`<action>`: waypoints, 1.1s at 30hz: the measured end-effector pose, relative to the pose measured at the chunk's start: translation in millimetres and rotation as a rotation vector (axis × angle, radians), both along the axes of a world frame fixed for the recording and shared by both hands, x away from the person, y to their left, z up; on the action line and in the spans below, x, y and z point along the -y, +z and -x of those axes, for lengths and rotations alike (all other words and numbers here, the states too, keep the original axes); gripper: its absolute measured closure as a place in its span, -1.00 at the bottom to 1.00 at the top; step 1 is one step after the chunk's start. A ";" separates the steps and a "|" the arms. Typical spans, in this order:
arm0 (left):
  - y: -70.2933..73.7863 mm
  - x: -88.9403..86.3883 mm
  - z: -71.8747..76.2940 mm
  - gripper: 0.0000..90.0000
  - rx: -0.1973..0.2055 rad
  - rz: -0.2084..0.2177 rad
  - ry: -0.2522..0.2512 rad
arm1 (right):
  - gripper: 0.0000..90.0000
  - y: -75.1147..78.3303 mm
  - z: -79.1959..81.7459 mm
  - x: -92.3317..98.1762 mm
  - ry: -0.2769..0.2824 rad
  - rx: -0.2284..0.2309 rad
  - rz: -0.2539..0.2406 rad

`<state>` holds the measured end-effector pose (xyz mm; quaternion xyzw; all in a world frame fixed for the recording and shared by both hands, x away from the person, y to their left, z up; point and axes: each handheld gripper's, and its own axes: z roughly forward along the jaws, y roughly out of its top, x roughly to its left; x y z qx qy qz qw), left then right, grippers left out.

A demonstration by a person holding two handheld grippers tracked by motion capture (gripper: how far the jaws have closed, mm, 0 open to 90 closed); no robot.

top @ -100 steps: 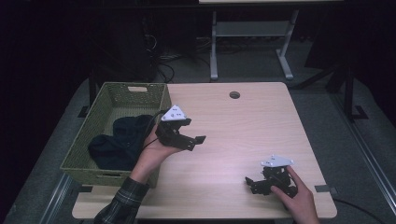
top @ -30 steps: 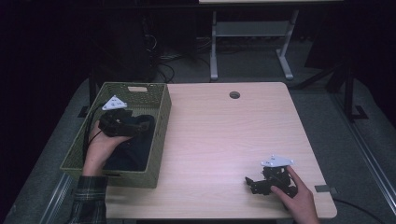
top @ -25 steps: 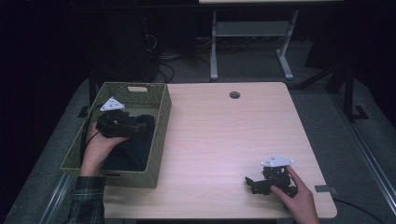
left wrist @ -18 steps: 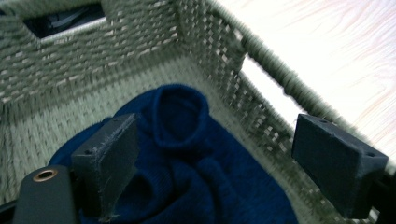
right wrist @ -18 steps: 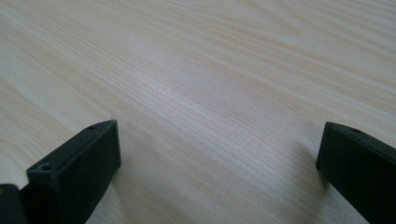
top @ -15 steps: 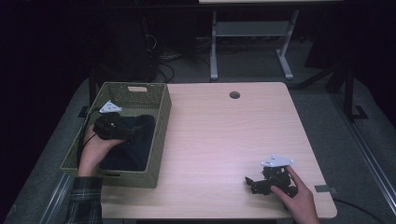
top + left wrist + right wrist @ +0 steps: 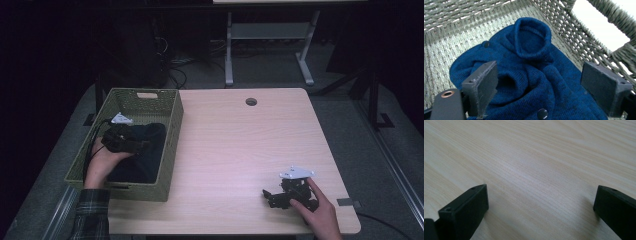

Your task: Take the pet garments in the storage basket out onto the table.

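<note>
Moved: left gripper [image 7: 131, 145] went from table into basket [image 7: 172, 150].
Left jaws: wide open above blue sweater [image 7: 536, 82], holding nothing.
Right gripper [image 7: 280, 196]: open, empty, on table [image 7: 240, 145].

Your left gripper [image 7: 539, 85] has its jaws cut off by the bottom edge of its own view, so you cannot see where they join the body. The sweater [image 7: 531, 75] runs out of frame below and between them; its lower part stays unseen. In the high view your hand and the basket [image 7: 170, 145] wall cover much of that sweater. Your right gripper [image 7: 541, 207] shows both jaws cropped at the bottom and right edges of its view.
</note>
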<state>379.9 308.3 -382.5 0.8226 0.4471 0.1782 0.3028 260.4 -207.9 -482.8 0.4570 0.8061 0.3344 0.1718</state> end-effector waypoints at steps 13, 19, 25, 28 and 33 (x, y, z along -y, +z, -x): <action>-24.9 3.0 -7.9 -0.71 -0.084 -0.049 -0.001 | -1.00 0.0 0.0 0.0 0.000 0.000 0.000; -31.9 6.5 -9.5 -0.71 -0.135 -0.063 -0.014 | -1.00 0.0 0.0 0.0 0.000 0.000 0.000; -39.8 9.8 -10.3 -0.71 -0.184 -0.096 -0.025 | -1.00 0.0 0.0 0.0 0.000 0.000 0.001; -43.5 11.4 -10.4 -0.71 -0.199 -0.118 -0.026 | -1.00 0.0 0.0 0.1 0.001 0.001 0.001; -44.8 12.3 -10.2 -0.60 -0.232 -0.136 -0.022 | -1.00 0.0 0.0 0.0 0.001 0.000 0.001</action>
